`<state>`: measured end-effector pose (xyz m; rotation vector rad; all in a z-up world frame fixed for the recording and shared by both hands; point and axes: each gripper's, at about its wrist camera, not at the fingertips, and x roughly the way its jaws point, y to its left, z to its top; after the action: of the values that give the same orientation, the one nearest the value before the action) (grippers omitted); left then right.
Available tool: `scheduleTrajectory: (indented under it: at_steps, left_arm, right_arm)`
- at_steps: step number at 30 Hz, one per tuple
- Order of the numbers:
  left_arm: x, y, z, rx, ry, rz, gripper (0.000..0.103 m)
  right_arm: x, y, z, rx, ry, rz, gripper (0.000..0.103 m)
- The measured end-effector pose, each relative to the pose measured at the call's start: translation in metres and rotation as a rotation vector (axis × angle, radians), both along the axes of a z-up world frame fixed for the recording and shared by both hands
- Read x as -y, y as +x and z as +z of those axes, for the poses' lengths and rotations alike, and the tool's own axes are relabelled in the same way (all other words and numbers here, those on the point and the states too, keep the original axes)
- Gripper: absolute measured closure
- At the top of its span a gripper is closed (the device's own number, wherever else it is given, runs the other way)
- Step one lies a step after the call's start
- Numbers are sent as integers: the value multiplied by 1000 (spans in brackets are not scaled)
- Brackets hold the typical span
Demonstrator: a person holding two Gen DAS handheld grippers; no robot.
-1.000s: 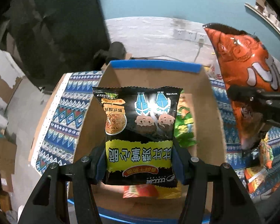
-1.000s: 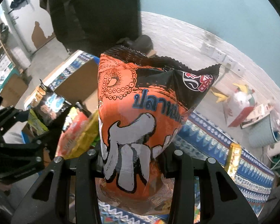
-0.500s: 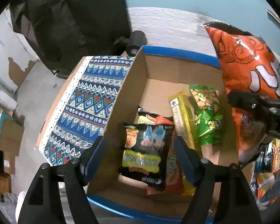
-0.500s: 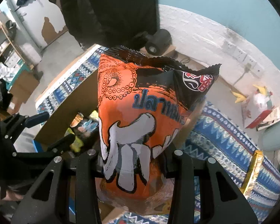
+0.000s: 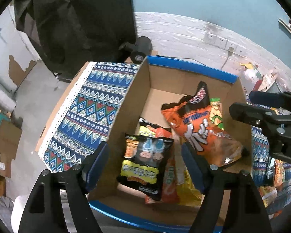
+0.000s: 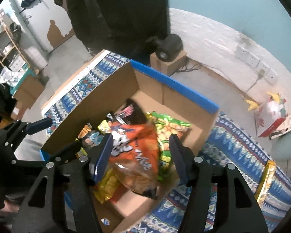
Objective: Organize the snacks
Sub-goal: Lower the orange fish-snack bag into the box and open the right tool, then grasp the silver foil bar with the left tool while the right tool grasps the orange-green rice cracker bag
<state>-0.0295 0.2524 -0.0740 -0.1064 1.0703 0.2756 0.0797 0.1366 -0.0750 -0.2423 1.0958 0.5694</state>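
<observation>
Both grippers hang spread over a cardboard box of snacks

Nearest, the left gripper (image 5: 144, 160) stands wide with nothing pinched, above the black and yellow packet (image 5: 145, 162) lying in the cardboard box (image 5: 126, 104); the right gripper (image 6: 141, 151) is opening, its pads clear of the orange bag (image 6: 134, 155) that lies in the box just below them, on a green packet (image 6: 169, 130); beyond, the patterned cloth (image 5: 91, 108) and a white wall (image 5: 184, 33)
</observation>
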Motion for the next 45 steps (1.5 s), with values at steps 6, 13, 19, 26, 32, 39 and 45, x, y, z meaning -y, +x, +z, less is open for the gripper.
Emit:
scheduleTrajectory:
  at_steps: [6, 13, 19, 26, 32, 39, 45]
  left_arm:
    - [21, 5, 9, 16, 1, -48, 25]
    - [50, 14, 13, 20, -40, -109, 24]
    - [85, 20, 13, 19, -16, -183, 24]
    - [125, 22, 14, 14, 5, -267, 24]
    - [164, 20, 14, 6, 33, -357, 24]
    - [205, 14, 2, -22, 82, -464, 24]
    - [238, 5, -14, -45, 149, -568, 24]
  right_arm:
    - [23, -8, 12, 32, -18, -18, 36]
    - [67, -15, 21, 69, -58, -67, 34]
    - [110, -21, 26, 77, -78, -113, 34]
    - [159, -30, 25, 65, -95, -169, 34]
    - [199, -39, 25, 56, -89, -214, 34]
    - [239, -55, 16, 43, -131, -244, 34]
    - [265, -74, -6, -27, -147, -224, 33]
